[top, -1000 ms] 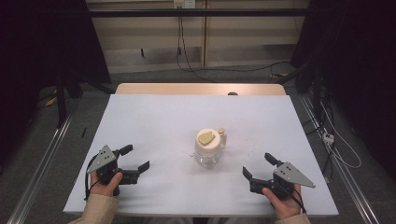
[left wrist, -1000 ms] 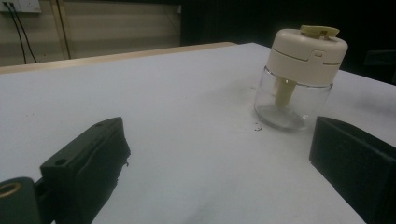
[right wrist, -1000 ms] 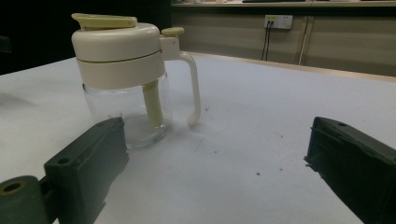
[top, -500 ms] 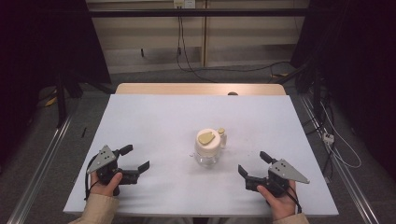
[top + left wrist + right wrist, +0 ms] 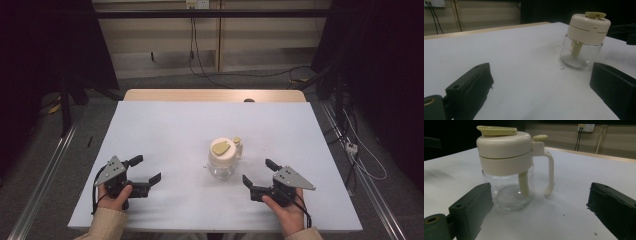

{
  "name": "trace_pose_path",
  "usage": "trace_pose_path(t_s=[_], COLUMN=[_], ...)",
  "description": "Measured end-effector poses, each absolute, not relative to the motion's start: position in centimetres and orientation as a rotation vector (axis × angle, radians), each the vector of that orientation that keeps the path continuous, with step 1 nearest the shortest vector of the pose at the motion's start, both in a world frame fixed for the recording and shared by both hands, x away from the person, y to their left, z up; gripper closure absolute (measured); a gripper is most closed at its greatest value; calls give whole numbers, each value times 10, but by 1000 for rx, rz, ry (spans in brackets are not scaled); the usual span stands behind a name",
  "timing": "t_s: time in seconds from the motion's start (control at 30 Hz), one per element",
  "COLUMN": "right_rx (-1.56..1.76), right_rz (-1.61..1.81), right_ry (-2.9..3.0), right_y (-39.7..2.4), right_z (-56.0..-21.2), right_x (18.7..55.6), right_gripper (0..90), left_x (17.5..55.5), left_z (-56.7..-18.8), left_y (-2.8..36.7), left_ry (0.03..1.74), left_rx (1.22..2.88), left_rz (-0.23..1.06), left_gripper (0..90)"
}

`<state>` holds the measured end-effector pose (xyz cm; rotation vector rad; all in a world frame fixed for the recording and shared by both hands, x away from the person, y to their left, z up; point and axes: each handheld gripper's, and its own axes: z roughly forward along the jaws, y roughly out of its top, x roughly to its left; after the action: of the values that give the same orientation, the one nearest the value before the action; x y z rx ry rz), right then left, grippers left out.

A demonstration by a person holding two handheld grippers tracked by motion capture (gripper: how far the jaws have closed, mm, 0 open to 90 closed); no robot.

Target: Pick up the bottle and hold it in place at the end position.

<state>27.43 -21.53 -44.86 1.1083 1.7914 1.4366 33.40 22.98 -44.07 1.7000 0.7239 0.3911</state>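
Flanking the glass jar (image 5: 221, 159) so either side can reach, we hold our left gripper (image 5: 148, 171) and right gripper (image 5: 257, 173) wide, both empty.

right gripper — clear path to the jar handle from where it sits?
Probably yes. The right gripper is open, and bare table lies between it and the jar. In the right gripper view the handle stands clear on the jar's side, framed between the fingers, with nothing in front of it.
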Motion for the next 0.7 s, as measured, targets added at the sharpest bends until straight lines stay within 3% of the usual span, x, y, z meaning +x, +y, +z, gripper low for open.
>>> trace_pose_path(t_s=[0.7], right_rx=[1102], right_rz=[1492], right_ry=[1826], right_y=[-184], right_z=[-445], right_x=[295], right_gripper=[61], left_x=[333], left_z=[-441], left_y=[232], left_ry=[722], left_rx=[1698], left_rz=[390], left_gripper=[36])
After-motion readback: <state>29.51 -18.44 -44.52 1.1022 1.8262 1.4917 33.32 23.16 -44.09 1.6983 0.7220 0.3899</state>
